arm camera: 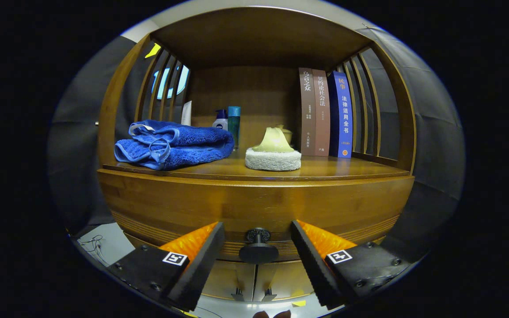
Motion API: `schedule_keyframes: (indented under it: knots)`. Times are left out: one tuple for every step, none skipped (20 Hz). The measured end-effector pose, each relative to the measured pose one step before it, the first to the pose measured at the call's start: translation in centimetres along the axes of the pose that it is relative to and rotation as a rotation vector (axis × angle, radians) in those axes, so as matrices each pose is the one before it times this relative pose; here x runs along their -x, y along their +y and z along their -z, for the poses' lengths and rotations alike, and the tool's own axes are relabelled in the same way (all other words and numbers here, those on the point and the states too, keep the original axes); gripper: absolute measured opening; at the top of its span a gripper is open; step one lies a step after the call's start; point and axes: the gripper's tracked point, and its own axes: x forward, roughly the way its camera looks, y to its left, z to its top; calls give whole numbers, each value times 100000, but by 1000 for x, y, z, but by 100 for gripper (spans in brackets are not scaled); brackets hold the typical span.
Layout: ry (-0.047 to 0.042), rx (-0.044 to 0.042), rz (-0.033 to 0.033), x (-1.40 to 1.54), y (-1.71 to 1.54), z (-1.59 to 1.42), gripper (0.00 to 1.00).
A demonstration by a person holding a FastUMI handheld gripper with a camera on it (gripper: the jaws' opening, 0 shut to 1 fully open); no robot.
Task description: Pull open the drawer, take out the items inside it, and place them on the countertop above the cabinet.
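A wooden cabinet faces me, its drawer front [254,207] closed below the countertop [334,170]. The drawer's dark round knob [258,247] sits right between my fingers, with a gap on each side. My gripper [258,238] is open and touches nothing. The drawer's contents are hidden. On the countertop lie a folded blue towel [172,144] on the left and a white round sponge with a pale yellow top [273,154] in the middle.
Three upright books [325,112] lean at the back right of the shelf. Small bottles [229,121] stand at the back behind the towel. Slatted wooden sides [369,106] and a top board enclose the shelf. Lower cabinet doors [254,278] lie beneath the drawer.
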Motion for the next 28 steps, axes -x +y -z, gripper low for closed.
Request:
schedule_keyframes:
  knots:
    - [750, -58, -1034, 119, 74, -30, 99]
    - [-272, -371, -300, 234, -59, -450, 99]
    - [-1064, -640, 278, 521, -336, -774, 99]
    - [-1548, -616, -445, 621, -49, -1042, 99]
    - [-1525, -12, -25, 742, -88, -1091, 99]
    - [-1609, 125, -351, 911, -32, -1260, 99]
    - [-1715, 142, -564, 884, 74, -1204, 99]
    - [-1994, 392, -722, 989, 136, -1452, 99]
    - [-1464, 625, -548, 1014, 156, -1486, 99]
    - [-1328, 213, -1034, 1167, 343, -1418, 99]
    - [-1253, -77, -1337, 997, 459, -1484, 98]
    - [-1281, -322, -1667, 1022, 495, -1464, 99]
    - [-1033, -606, -1576, 1110, 667, -1479, 98]
    - [-810, -912, -1249, 1069, 424, -1285, 99]
    - [-823, -981, -1876, 1287, 607, -1140, 98]
    - [-205, -734, -598, 1327, 368, -926, 98]
    - [-708, -1568, 353, 1321, -18, -804, 98]
    - [-414, -2259, -303, 1193, 288, -672, 98]
    - [-241, -2575, -580, 1213, 175, -635, 98]
    - [252, -2521, -743, 1259, 110, -652, 98]
    - [384, -875, -294, 838, -90, -511, 98]
    - [-201, -106, -88, 775, -202, -602, 98]
    - [-1010, 1111, 992, 973, -401, -898, 98]
    - [-1067, 1327, 895, 821, -301, -847, 98]
    - [-1208, 2005, 1328, 719, -141, -852, 98]
    - [-258, 1844, 327, 633, 85, -471, 98]
    - [-300, 2181, 123, 496, 208, -528, 98]
    - [170, 1990, 410, 355, 192, -402, 98]
